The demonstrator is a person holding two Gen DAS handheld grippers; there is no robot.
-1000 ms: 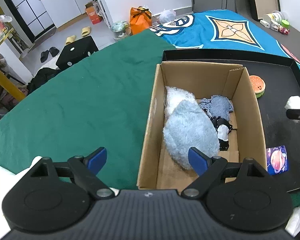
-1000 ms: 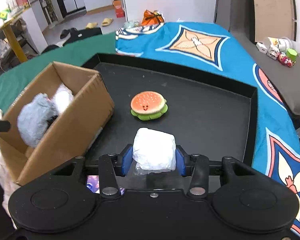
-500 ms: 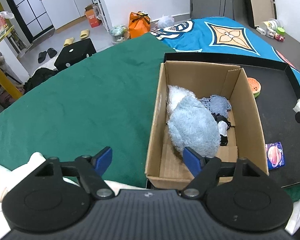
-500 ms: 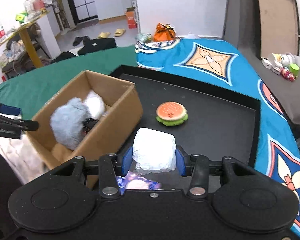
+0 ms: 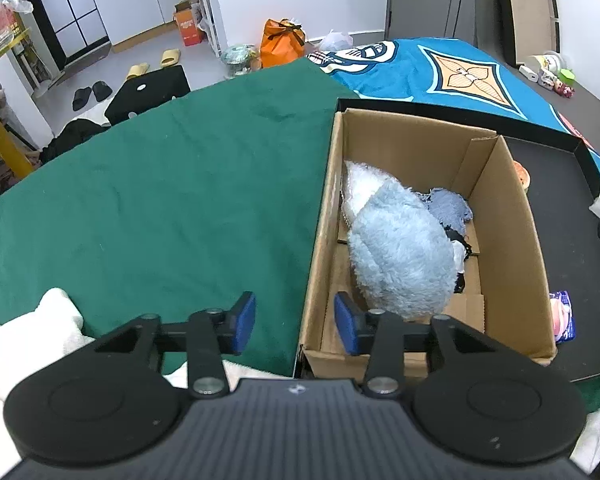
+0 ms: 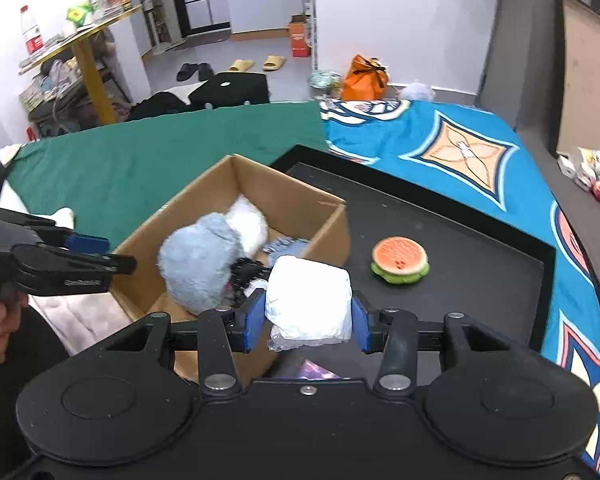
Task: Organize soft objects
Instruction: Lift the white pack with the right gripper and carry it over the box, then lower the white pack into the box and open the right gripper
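Observation:
My right gripper [image 6: 308, 320] is shut on a white soft packet [image 6: 308, 300], held in the air just above the near right wall of the cardboard box [image 6: 300, 200]. The box holds a fluffy blue plush [image 5: 400, 256], a white plush [image 5: 360, 184] and a blue cloth [image 5: 448, 208]. My left gripper [image 5: 295, 322] hangs over the box's near left corner. Its jaws are closing, with the box's left wall [image 5: 314, 280] between them but untouched. A burger toy [image 6: 400, 260] lies on the black tray [image 6: 460, 220].
A small printed packet [image 5: 562, 316] lies on the tray right of the box. Green cloth [image 5: 160, 200] covers the surface to the left, a blue patterned cloth [image 6: 460, 152] lies behind the tray. A white towel [image 5: 56, 320] sits at the near left.
The left jaws have narrowed a lot and the gripper has drawn back toward the box's near left corner. The right gripper has risen and swung left to the box with the white packet.

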